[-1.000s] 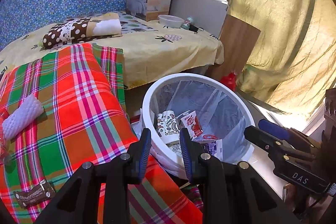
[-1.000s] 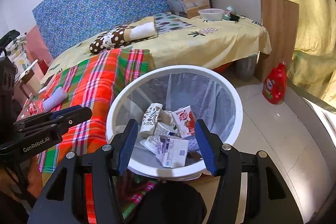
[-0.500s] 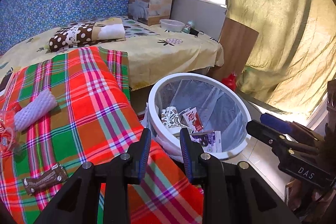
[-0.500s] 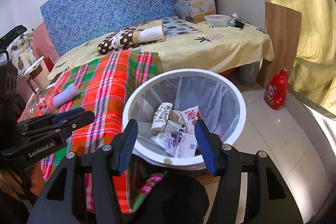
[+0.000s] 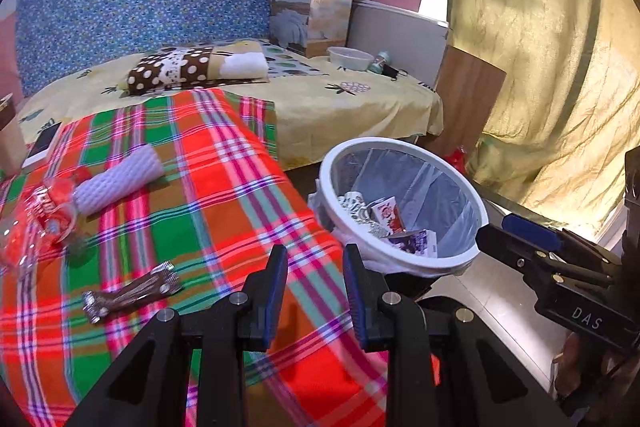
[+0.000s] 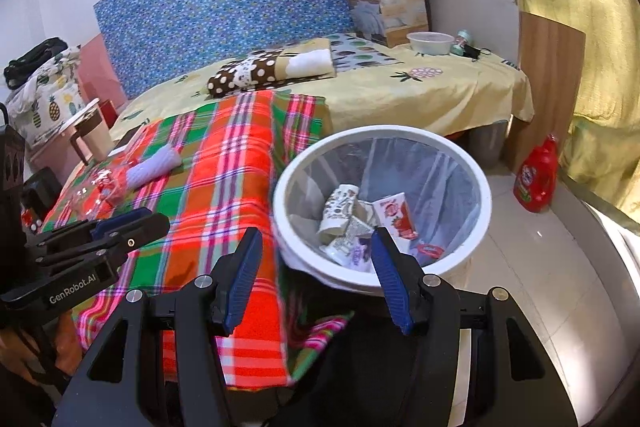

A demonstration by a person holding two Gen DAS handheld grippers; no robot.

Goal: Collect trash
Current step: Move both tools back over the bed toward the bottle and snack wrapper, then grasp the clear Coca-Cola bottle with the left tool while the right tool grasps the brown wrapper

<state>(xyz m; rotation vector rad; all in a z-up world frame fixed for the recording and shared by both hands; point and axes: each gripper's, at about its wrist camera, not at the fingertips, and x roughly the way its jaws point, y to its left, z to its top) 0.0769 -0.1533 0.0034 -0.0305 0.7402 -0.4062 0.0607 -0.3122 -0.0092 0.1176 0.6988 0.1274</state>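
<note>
A white bin [image 5: 400, 143] with a clear liner stands on the floor beside the bed, with cartons and a paper cup [image 6: 340, 213] inside. On the plaid cloth [image 5: 224, 195] lie a brown wrapper [image 5: 132, 297], a white foam sleeve [image 5: 120, 179] and crumpled clear plastic with a red label [image 5: 44, 215]. My left gripper [image 5: 315, 267] hovers open and empty over the cloth's near edge, to the right of the wrapper. My right gripper [image 6: 316, 247] is open and empty above the bin's [image 6: 384, 131] near rim. Each gripper shows in the other's view: the right gripper [image 5: 494, 229], the left gripper [image 6: 154, 219].
A red detergent bottle [image 6: 538, 179] stands on the tiled floor by a wooden board [image 6: 548, 83] and a yellow curtain [image 5: 540, 67]. On the bed are a cardboard box [image 5: 310, 15], a plastic bowl [image 5: 350, 58] and a folded pillow [image 5: 192, 67]. A phone [image 5: 42, 143] lies at the cloth's left edge.
Both grippers have drifted left: the bin has slid to the right in both views, and more plaid cloth, the wrapper and the red-labelled plastic now show. The jaws have not changed.
</note>
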